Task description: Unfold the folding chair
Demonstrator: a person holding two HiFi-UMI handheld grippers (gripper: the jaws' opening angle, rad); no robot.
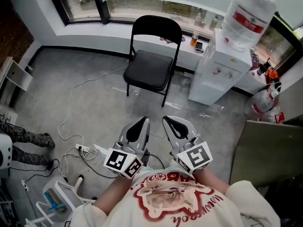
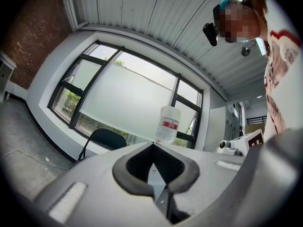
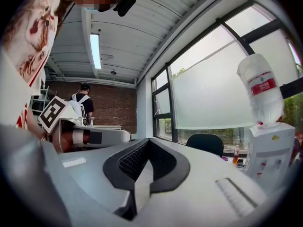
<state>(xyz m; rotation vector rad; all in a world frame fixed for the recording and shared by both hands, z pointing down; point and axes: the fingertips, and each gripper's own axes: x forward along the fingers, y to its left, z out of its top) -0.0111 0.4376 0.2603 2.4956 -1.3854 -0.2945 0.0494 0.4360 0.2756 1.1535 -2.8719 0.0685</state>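
folding chair [image 1: 150,63]: unfolded, back near window sill [image 1: 94,30] | floor [image 1: 102,105] open before it | left gripper [image 1: 143,121], right gripper [image 1: 168,120]: clenched, empty

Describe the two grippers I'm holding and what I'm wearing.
The left gripper and right gripper both have pale grey shells, with black textured pads lining the jaws. Each carries a cube of black-and-white square markers: left cube, right cube. You wear a white shirt with a red print.

— What sort of place is this?
— A bare office or studio room. There's a concrete floor [image 1: 94,103], a water dispenser [image 1: 215,74] by wide windows [image 1: 142,6], a power strip [image 1: 84,149] with loose cables, a brick wall [image 3: 109,110] and a strip light [image 3: 95,51].
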